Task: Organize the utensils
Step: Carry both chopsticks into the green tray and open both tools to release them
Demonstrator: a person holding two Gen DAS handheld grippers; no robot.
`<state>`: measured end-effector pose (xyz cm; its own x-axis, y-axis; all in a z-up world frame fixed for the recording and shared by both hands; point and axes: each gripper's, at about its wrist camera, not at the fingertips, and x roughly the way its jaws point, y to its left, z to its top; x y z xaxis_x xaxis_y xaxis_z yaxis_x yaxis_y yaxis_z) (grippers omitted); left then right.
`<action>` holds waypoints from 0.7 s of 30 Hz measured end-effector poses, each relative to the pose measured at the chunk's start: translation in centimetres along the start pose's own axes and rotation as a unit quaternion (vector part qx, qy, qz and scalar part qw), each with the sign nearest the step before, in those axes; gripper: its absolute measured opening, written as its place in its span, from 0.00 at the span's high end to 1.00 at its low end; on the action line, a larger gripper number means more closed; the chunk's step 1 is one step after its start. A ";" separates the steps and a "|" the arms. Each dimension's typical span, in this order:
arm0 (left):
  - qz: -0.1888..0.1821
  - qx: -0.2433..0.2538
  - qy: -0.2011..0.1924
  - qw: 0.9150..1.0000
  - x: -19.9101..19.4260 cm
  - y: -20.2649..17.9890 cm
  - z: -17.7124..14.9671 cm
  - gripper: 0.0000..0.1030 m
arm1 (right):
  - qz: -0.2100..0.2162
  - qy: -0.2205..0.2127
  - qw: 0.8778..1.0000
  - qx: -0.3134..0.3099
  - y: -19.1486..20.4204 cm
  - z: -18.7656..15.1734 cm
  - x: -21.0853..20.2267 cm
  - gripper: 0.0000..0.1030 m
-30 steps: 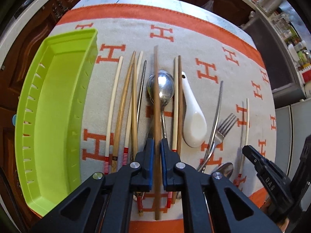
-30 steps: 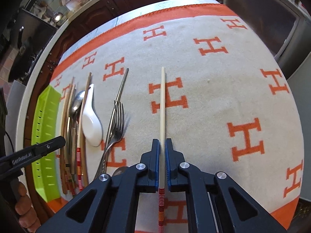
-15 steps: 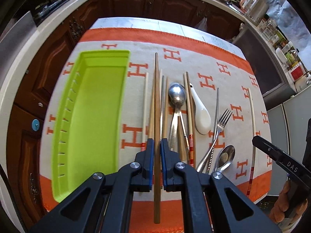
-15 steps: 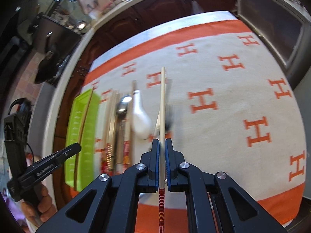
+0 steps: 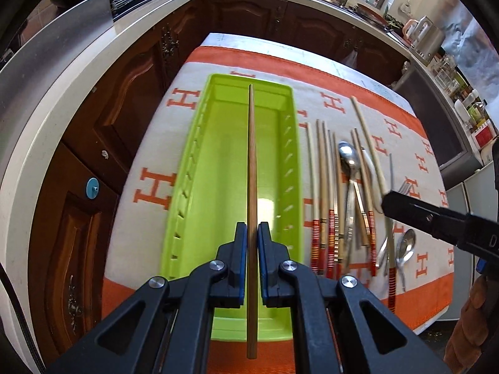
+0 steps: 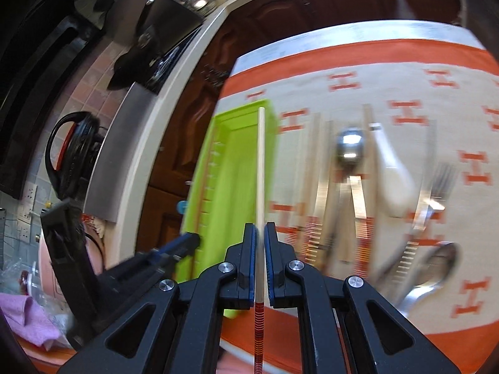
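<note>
My left gripper point(image 5: 252, 233) is shut on a plain brown wooden chopstick point(image 5: 252, 162) and holds it lengthwise above the lime-green tray point(image 5: 218, 162). My right gripper point(image 6: 260, 233) is shut on a pale chopstick with a red-striped end point(image 6: 260, 162), over the tray's right side point(image 6: 230, 168). The right gripper's finger point(image 5: 436, 218) shows at the right of the left wrist view, and the left gripper point(image 6: 174, 249) shows at the tray's near end in the right wrist view. Several chopsticks point(image 5: 322, 187), a metal spoon point(image 5: 349, 168), a white ceramic spoon point(image 6: 393, 174) and a fork point(image 6: 436, 187) lie on the cloth right of the tray.
The cream cloth with orange H marks point(image 5: 156, 187) covers a small table. Dark wooden cabinets point(image 5: 124, 99) and a pale counter point(image 5: 62, 103) stand to the left. A small metal spoon point(image 5: 405, 246) lies near the cloth's front edge.
Both grippers have swung left with their chopsticks. The left one has moved from over the row of utensils to above the green tray. The right one has moved from the cloth's middle to the tray.
</note>
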<state>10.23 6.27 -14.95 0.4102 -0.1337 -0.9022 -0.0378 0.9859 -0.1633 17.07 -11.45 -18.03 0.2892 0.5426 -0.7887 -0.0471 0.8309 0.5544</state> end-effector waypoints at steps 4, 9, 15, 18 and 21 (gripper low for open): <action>-0.003 -0.005 0.006 1.000 1.6 1.4 0.0 0.96 | 0.010 0.003 1.000 0.014 2.6 0.7 3.7 0.95; -0.006 -0.001 0.006 1.000 3.0 2.3 0.5 0.95 | 0.002 0.004 1.000 0.024 3.4 2.0 7.4 0.95; -0.002 0.008 0.001 1.000 4.0 2.4 1.0 0.94 | -0.024 0.002 1.000 0.018 3.1 3.6 10.2 0.94; 0.006 0.013 -0.004 1.000 4.1 2.3 1.1 0.72 | -0.033 0.006 0.999 0.015 2.9 3.6 10.6 0.90; 0.012 0.017 -0.011 1.000 3.9 2.3 1.1 0.53 | -0.037 0.006 0.999 0.017 2.6 3.6 10.9 0.80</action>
<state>12.68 8.10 -18.37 0.4301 -0.1075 -0.8964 -0.0177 0.9917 -0.1274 23.57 -3.84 -24.27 0.2792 0.4816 -0.8307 0.0074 0.8640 0.5034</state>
